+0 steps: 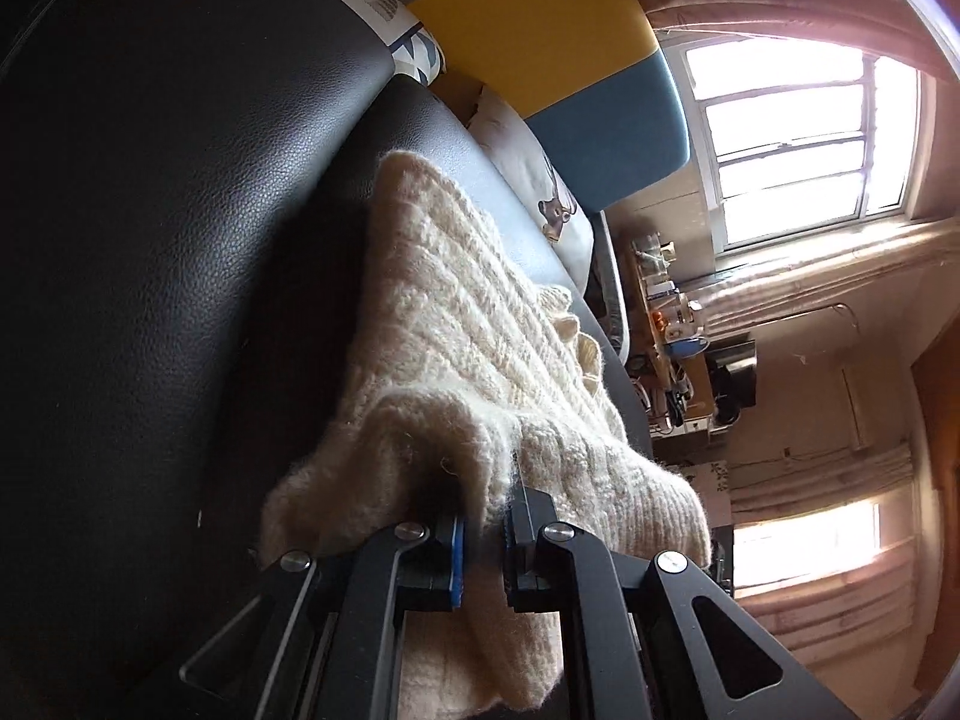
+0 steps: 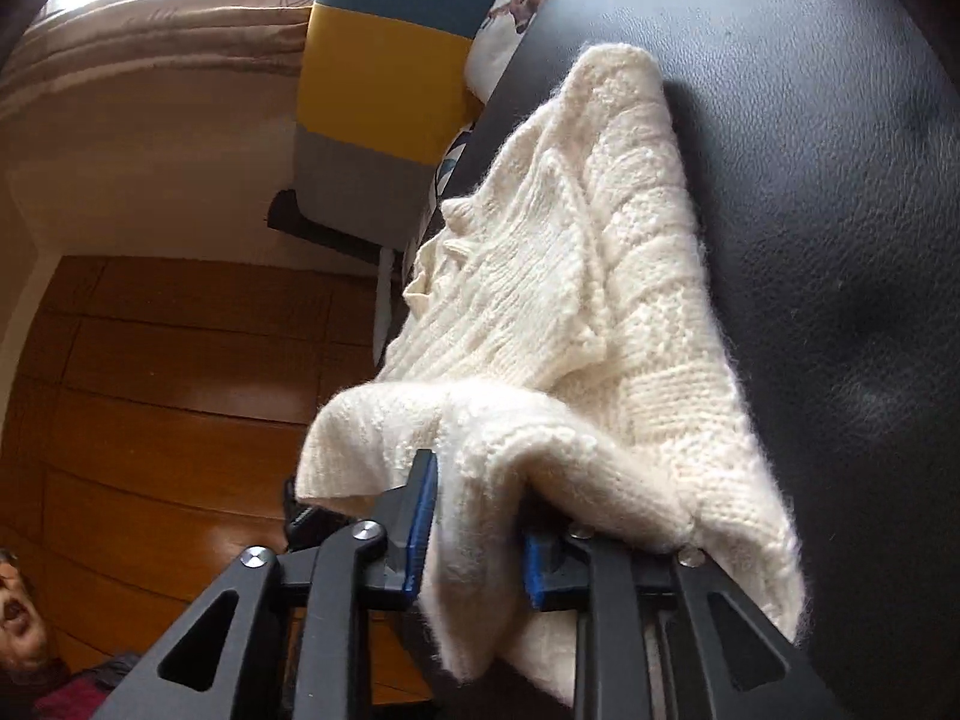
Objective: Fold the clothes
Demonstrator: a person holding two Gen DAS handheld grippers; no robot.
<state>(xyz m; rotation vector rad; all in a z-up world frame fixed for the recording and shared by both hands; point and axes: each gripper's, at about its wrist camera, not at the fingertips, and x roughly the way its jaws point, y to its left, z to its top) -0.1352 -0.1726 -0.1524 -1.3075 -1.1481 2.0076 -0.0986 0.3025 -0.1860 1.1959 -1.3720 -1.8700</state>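
The cream knitted sweater (image 1: 480,324) (image 2: 576,276) lies spread along a black leather sofa seat (image 1: 180,240) (image 2: 840,180), its far part resting flat on the cushion and its near edge raised off it. Both views show that near edge gathered into a thick roll of knit that runs down between the 2 blue-padded fingers of each tool. The left gripper (image 1: 485,546) has its fingers narrowed onto a fold of the sweater's near edge, the wool bulging above and hanging below the pads. The right gripper (image 2: 474,534) likewise pinches a bunched part of the same edge, with a loose flap drooping off to one side of it. With 2 holds on 1 edge and that edge lifted, my judgement is that a fold is in hand: the near part is being carried while the far part stays down as the anchor. Whether this is a fold across the body or a later halving, I cannot tell, since a layer already seems to lie doubled on top in the right wrist view. The move to come calls for both grips to travel together and level, so the thick knit lands square and does not drag the lower layer along the slick leather. Beyond the sweater sit printed cushions (image 1: 540,180) (image 2: 510,6), a yellow and blue panel (image 1: 552,36) (image 2: 384,60), a window (image 1: 798,138) and curtains.
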